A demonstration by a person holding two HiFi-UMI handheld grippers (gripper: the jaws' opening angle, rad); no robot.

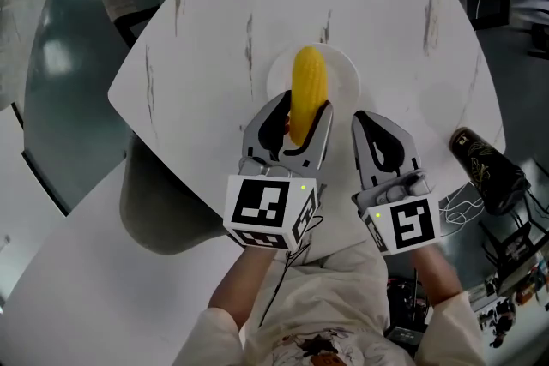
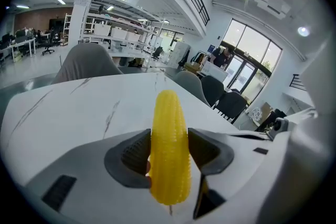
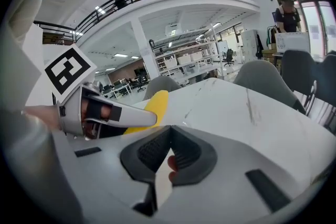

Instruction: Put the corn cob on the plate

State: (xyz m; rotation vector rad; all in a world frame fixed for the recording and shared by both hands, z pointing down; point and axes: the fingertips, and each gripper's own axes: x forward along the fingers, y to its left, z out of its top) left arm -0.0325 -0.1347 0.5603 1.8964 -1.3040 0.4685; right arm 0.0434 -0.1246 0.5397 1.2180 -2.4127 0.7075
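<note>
My left gripper (image 1: 303, 109) is clamped on the corn cob (image 1: 309, 80) — its far end is over the white plate (image 1: 345, 75), perhaps touching it. My right gripper (image 1: 364, 119) sits just beside — jaws pressed together, nothing between them.

From my feed, everything sits on a white table (image 1: 197, 56) with thin grey marble-ish streaks and a rounded edge. Sitting right on it is a small round white plate (image 1: 341, 80), roughly mid-table, well clear of the edges.
</note>
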